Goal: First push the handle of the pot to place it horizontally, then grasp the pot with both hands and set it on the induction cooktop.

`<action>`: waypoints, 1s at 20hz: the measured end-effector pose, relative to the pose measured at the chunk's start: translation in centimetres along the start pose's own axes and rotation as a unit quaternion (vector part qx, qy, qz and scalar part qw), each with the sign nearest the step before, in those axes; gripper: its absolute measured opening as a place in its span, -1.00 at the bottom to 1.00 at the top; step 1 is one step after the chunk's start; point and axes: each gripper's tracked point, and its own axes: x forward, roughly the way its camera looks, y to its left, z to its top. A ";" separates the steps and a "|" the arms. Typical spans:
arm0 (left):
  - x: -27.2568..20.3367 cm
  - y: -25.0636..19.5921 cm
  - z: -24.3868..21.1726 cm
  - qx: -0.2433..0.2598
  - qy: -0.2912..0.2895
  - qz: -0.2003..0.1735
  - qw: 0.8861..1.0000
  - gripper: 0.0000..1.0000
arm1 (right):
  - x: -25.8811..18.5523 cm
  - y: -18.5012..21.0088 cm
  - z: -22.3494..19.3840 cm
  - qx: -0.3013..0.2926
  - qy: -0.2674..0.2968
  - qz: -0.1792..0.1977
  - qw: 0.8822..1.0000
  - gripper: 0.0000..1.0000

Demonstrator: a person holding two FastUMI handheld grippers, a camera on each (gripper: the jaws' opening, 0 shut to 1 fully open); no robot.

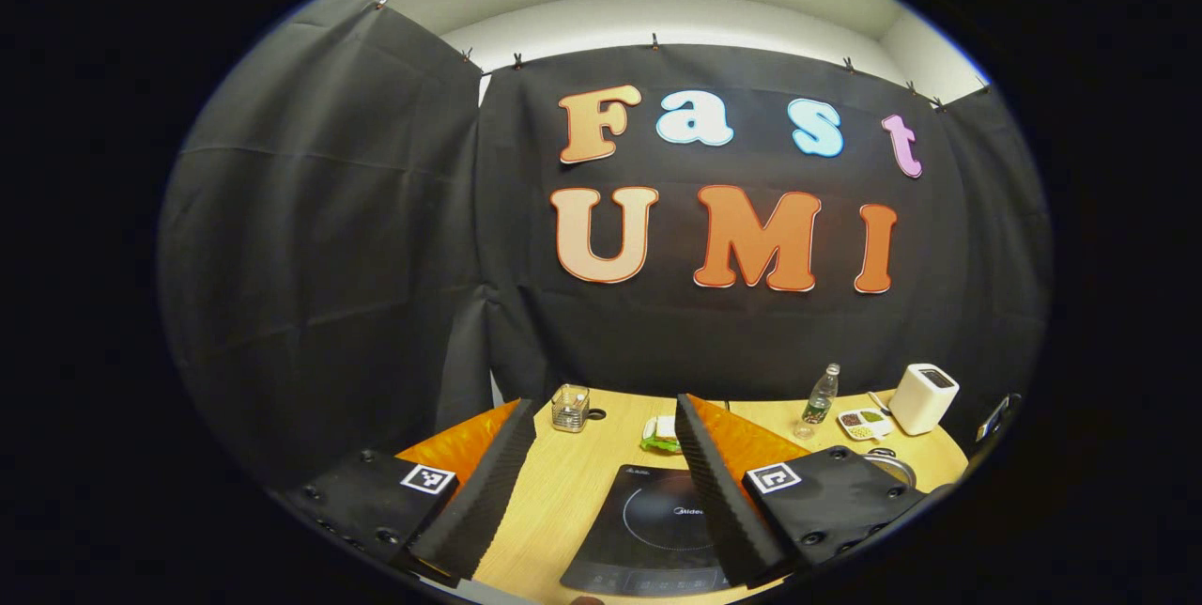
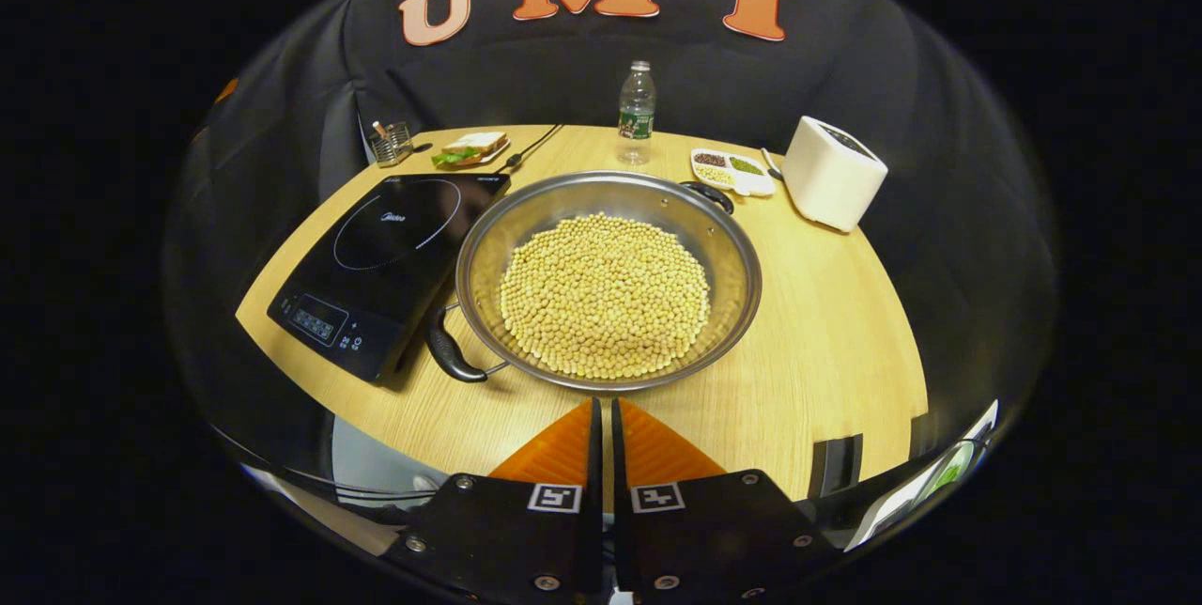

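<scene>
While your right gripper [image 2: 602, 417] hangs above the near edge of the table [image 2: 826, 323] with its fingers pressed together on nothing, the pot [image 2: 608, 281] sits just ahead of its tips, a wide steel pan filled with pale beans [image 2: 605, 295]. One pot handle [image 2: 449, 351] points near-left of those tips, beside the induction cooktop [image 2: 385, 257], which lies ahead and to the left, touching or nearly touching the pot rim. Your left gripper [image 1: 601, 417] is spread wide, holding nothing, with the cooktop [image 1: 657, 530] showing between its fingers. Beyond them stand a water bottle [image 1: 821, 395] and a white box-shaped appliance [image 1: 923, 398].
</scene>
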 end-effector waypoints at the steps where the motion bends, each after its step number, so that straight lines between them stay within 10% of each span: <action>1: -0.1 0.5 0.0 0.000 0.000 0.006 1.000 0.94 | 0.3 0.3 -0.2 -0.002 0.006 0.003 1.000 -0.89; 20: -3.5 7.5 -0.8 0.000 0.011 0.088 0.996 0.95 | 4.2 5.7 -1.3 -0.021 0.092 0.041 0.995 -0.90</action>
